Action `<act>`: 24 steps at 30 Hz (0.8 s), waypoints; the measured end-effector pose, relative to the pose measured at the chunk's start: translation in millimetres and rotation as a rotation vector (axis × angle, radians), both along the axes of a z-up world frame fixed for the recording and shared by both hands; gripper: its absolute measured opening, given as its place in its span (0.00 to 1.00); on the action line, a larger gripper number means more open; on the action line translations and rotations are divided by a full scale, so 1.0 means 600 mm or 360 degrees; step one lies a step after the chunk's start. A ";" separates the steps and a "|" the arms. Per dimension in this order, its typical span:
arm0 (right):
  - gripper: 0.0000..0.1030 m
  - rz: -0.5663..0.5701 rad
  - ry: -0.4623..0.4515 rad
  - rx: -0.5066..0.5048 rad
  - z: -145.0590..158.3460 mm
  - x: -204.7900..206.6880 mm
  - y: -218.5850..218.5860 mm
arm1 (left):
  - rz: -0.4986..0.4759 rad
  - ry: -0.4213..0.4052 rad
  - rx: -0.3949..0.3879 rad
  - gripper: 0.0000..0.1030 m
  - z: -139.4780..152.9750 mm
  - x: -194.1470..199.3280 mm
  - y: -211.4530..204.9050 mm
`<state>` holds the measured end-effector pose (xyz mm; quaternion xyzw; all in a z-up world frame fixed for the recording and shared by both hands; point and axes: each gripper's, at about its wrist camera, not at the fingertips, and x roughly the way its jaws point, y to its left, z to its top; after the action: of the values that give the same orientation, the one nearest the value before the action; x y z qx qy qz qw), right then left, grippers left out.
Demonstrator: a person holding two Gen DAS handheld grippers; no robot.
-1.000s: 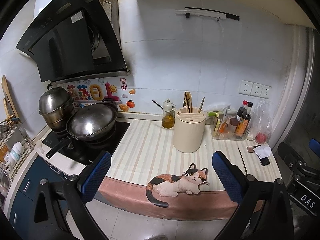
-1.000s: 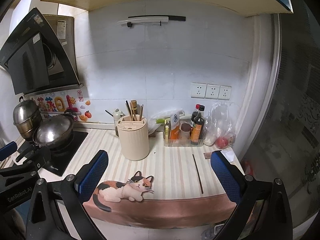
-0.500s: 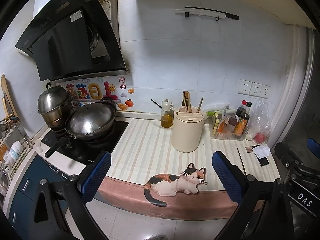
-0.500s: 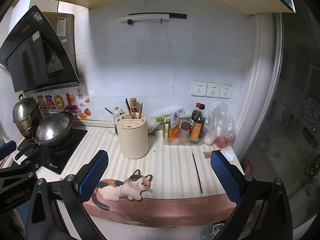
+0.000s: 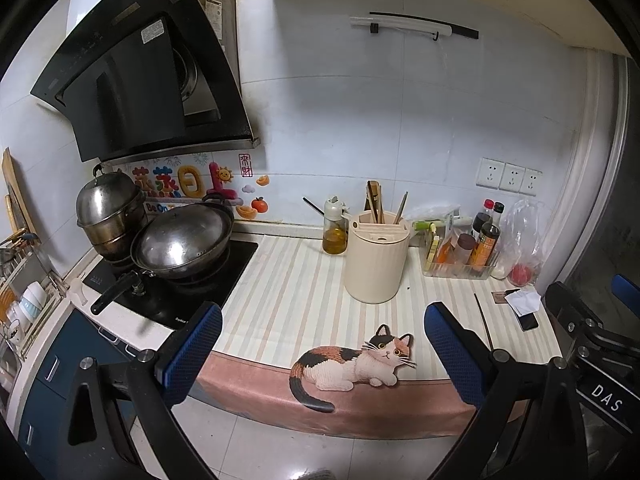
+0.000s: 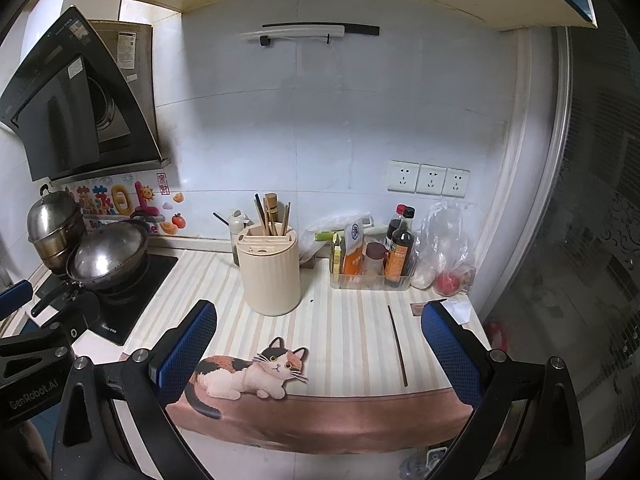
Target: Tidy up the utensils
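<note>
1. One chopstick [image 6: 397, 346] lies flat on the bench [image 6: 352, 320], near the right front edge, well apart from the holder [image 6: 272, 270].
2. The holder stands mid-bench with several sticks [image 6: 272, 216] upright in it; I make out about five, though they overlap.
3. So most utensils sit in the holder and, to my eye, one is left out.
4. Both grippers hang in front of the bench: the left gripper [image 5: 322, 354] is spread wide and empty, the right gripper [image 6: 320, 354] likewise.
5. Counted: one holder, one loose chopstick, two grippers.
</note>
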<state>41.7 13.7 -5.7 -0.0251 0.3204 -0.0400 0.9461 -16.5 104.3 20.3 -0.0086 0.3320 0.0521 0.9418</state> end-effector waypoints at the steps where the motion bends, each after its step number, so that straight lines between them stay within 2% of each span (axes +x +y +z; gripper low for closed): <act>1: 1.00 0.0000 0.0000 -0.0001 0.000 0.001 0.000 | 0.0000 0.0001 0.0000 1.00 0.000 0.000 0.000; 24: 1.00 -0.0012 -0.0002 -0.0002 0.000 0.001 -0.001 | -0.0001 0.0011 -0.0004 1.00 -0.001 0.007 0.004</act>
<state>42.3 13.1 -5.4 -0.0245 0.3197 -0.0437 0.9462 -12.3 106.6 19.4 -0.0095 0.3354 0.0515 0.9406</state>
